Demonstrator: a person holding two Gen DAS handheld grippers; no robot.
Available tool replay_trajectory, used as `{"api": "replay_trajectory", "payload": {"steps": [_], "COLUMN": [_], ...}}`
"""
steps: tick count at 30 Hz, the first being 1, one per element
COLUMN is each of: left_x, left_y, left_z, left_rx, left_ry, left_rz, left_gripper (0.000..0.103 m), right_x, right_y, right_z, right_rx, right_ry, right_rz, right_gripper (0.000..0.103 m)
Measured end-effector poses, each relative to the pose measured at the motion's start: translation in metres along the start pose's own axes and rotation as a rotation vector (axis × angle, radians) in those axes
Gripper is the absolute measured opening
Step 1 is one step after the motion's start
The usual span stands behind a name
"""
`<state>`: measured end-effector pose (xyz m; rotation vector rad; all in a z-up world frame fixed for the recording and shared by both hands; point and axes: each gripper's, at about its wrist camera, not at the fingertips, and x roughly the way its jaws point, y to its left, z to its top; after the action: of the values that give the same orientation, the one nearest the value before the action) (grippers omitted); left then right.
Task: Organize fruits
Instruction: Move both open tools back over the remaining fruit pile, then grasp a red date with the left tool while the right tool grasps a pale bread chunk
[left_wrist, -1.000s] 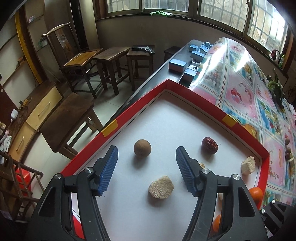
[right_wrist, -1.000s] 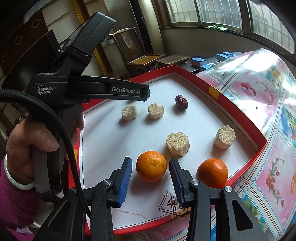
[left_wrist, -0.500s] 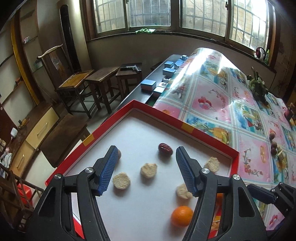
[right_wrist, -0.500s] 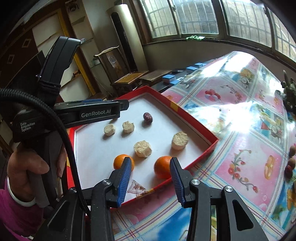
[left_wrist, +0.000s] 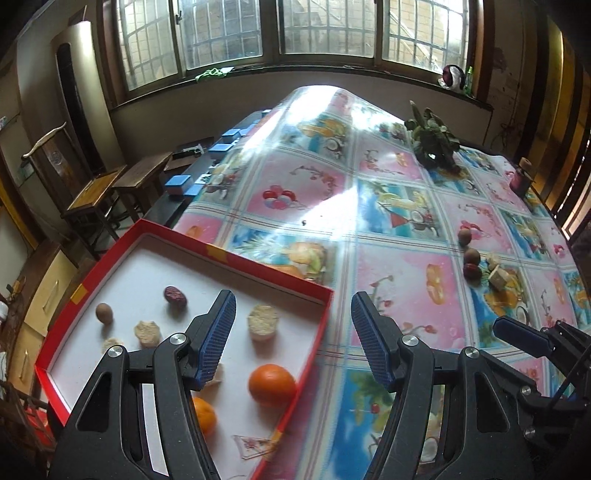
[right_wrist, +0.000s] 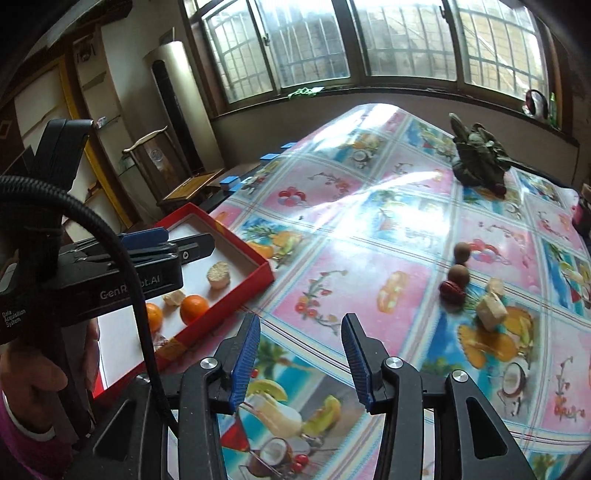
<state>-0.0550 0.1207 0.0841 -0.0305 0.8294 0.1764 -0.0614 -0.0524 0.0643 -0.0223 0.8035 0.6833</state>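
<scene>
A red tray (left_wrist: 258, 269) with a white floor lies at the left and holds two oranges (left_wrist: 272, 384), a red date (left_wrist: 174, 295), a brown longan (left_wrist: 104, 313) and pale chunks (left_wrist: 263, 323). My left gripper (left_wrist: 293, 306) hangs open and empty above the tray's right rim. My right gripper (right_wrist: 301, 325) is over the tablecloth, its jaws opening with nothing between them. Loose on the cloth to the right lie two brown longans (right_wrist: 458, 274), a red date (right_wrist: 452, 290) and pale chunks (right_wrist: 491, 308). The left wrist view shows the same loose group (left_wrist: 471, 256).
A dark leafy plant (right_wrist: 478, 155) stands at the table's far right, with a small jar (left_wrist: 521, 175) near the right edge. Blue blocks (left_wrist: 179, 182) line the table's left edge, and wooden stools and chairs (left_wrist: 92, 192) stand beyond it. A hand (right_wrist: 33, 376) holds the left gripper.
Both grippers swung right, away from the tray and out over the tablecloth. The right gripper left the oranges behind and its jaws spread a little. The loose fruit came into view.
</scene>
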Motion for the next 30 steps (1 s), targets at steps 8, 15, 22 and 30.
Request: {"api": "replay_trajectory", "payload": {"steps": [8,15,22,30], "left_x": [0.014,0.033,0.061,0.088], "left_y": [-0.051,-0.089,-0.129,-0.165], "left_z": [0.001,0.003,0.012,0.017], "left_rx": [0.068,0.105,0.187,0.252], "left_ry": [0.031,0.07,0.1,0.145], "left_rz": [-0.071,-0.146,-0.21,-0.262], "left_gripper": [0.065,0.066,0.065,0.065], "right_x": [-0.022,-0.034,-0.031,-0.027], "right_y": [-0.062,-0.108,-0.123,-0.134], "right_z": [-0.023,-0.036,-0.034,-0.037], "right_rx": [0.098,0.178,0.181,0.201], "right_ry": [0.008,0.006,0.015,0.014], "right_rz": [-0.112,-0.182,-0.211,-0.179], "right_gripper": [0.046,0.046,0.046,0.046]}}
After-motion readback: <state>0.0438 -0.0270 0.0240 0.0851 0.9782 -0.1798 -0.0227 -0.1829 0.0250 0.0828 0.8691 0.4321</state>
